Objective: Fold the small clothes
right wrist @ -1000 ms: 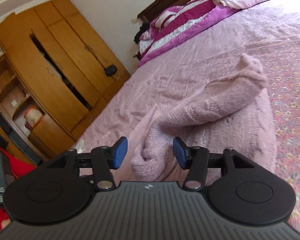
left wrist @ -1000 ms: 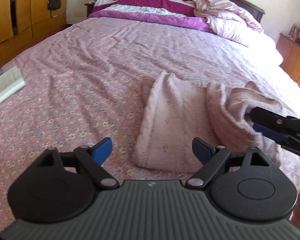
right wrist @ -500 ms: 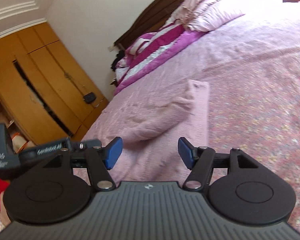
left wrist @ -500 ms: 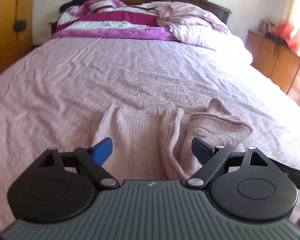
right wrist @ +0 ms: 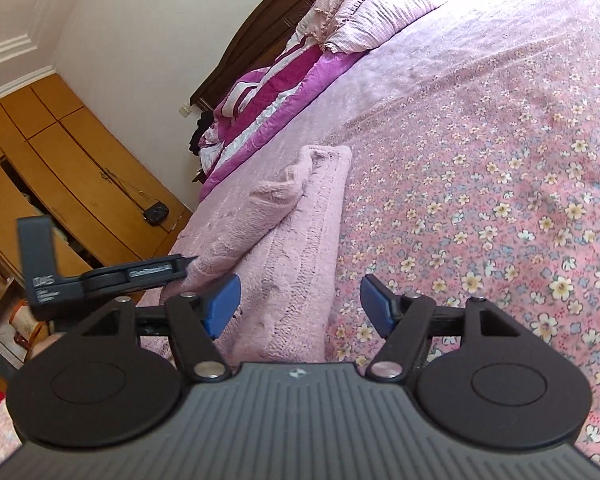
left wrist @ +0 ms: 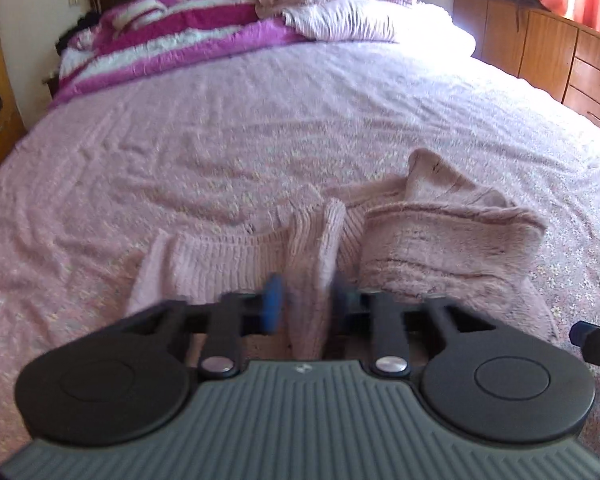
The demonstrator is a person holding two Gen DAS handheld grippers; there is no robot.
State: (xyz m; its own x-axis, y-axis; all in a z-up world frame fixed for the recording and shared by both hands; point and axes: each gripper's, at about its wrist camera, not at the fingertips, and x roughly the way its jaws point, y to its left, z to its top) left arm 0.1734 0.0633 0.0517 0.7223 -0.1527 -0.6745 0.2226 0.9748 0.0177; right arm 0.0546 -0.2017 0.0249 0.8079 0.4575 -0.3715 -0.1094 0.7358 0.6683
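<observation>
A pink knit sweater (left wrist: 440, 248), partly folded, lies on the floral pink bedsheet (left wrist: 260, 120). My left gripper (left wrist: 308, 300) sits at its near edge. Its jaws are closing, and the blue pads pinch an upright ridge of the knit. In the right wrist view the sweater (right wrist: 296, 248) runs away from me as a long roll. My right gripper (right wrist: 300, 304) hangs low over its near end. Its jaws are opening, with the sweater's edge between the pads but not pressed. The left gripper's black body (right wrist: 112, 276) reaches into the sweater from the left.
A magenta and white blanket (left wrist: 172, 40) and pillows are heaped at the headboard. A wooden wardrobe (right wrist: 60, 160) stands left of the bed and a wooden dresser (left wrist: 560, 48) to its right. The flowered sheet (right wrist: 500, 160) spreads wide on the sweater's right.
My left gripper slid across to the sweater's near edge and its wide jaws came together on a raised fold. My right gripper's jaws widened as it moved along the sweater's right side.
</observation>
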